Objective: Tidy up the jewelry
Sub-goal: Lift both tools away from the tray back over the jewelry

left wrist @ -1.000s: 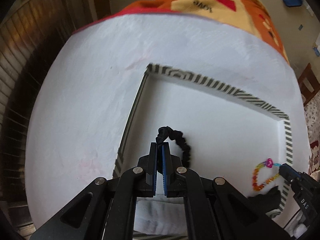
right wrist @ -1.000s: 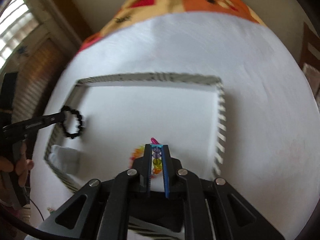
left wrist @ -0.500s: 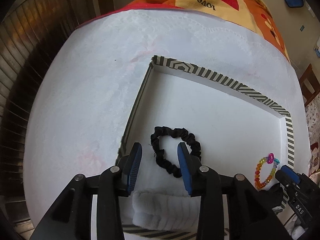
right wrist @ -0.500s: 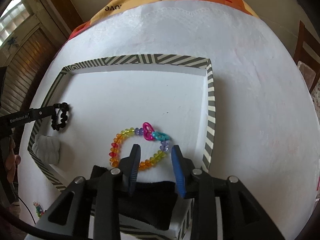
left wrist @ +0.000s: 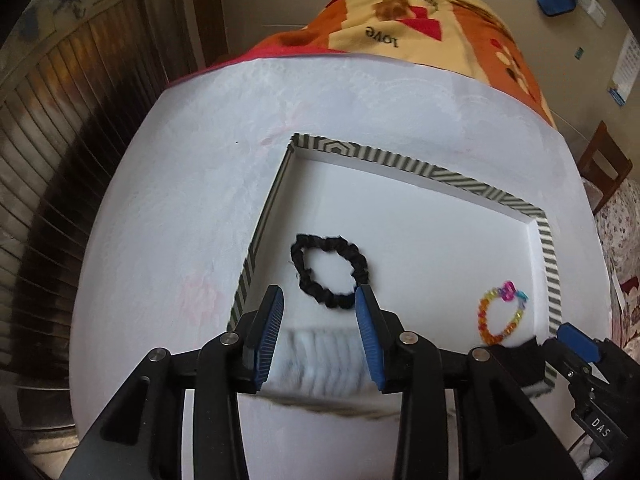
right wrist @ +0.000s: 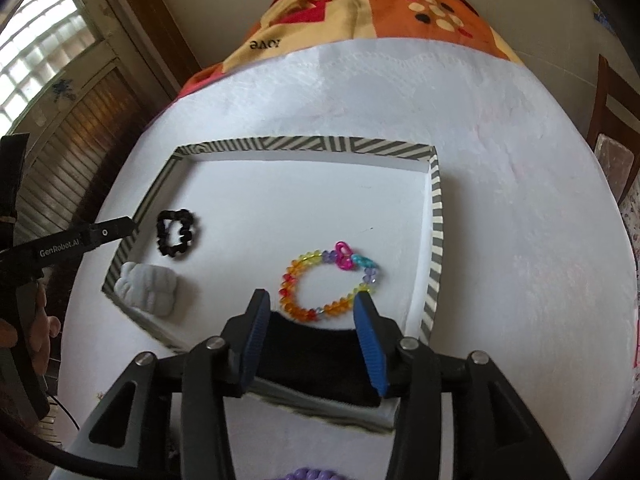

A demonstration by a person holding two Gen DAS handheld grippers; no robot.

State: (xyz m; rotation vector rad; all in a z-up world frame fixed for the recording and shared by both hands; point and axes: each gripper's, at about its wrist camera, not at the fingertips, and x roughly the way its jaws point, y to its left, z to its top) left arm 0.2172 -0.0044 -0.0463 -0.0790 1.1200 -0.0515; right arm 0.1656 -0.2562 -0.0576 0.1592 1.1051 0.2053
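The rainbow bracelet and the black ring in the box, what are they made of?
The rainbow bracelet looks like clear plastic beads: they are shiny, see-through and brightly coloured, with pink and blue plastic links. They could be glass; the pictures cannot settle it. The black ring looks like a soft fabric hair scrunchie: it is dull, wrinkly and fuzzy-edged.

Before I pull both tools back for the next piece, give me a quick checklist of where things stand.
1. Left tool open, nothing between its fingers: ok.
2. Right tool open, nothing held: ok.
3. Black scrunchie lying flat inside the striped tray: ok.
4. Rainbow bead bracelet inside the tray, clear of the rim: ok.
5. Purple beads at the right view's bottom edge, outside the tray: not ok.
6. Other loose pieces out of frame: cannot tell.
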